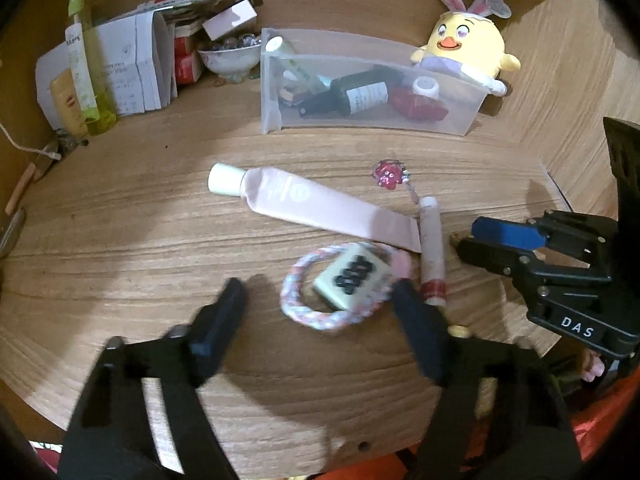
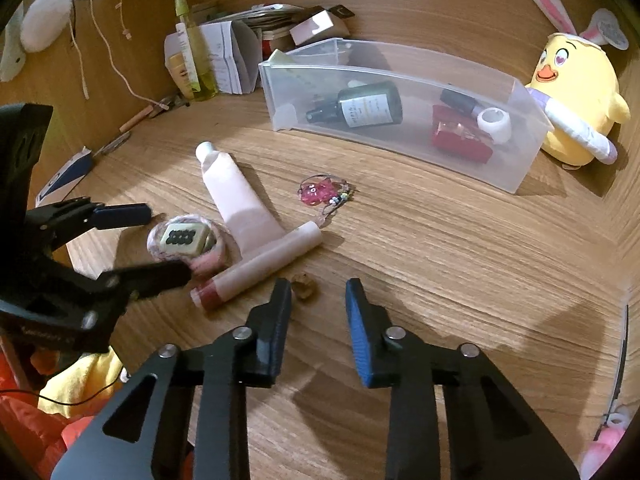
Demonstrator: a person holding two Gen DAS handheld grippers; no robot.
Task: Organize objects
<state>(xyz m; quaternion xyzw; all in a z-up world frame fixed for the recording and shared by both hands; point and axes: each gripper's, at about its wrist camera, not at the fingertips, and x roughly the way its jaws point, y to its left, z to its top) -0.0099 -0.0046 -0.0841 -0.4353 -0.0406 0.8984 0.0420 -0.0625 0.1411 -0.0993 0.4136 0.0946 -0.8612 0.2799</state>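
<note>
Left gripper: fingers spread wide, empty, straddling the hair tie and the tile lying inside its ring; right finger just beside the lip tube; pink tube ahead, its flat end touching the lip tube; charm further ahead; bin well beyond, holding a dark bottle.
Right gripper: fingers apart, empty, low over the desk; brown crumb just off its left fingertip; lip tube ahead-left; plush chick far ahead-right, touching the bin's end.
</note>
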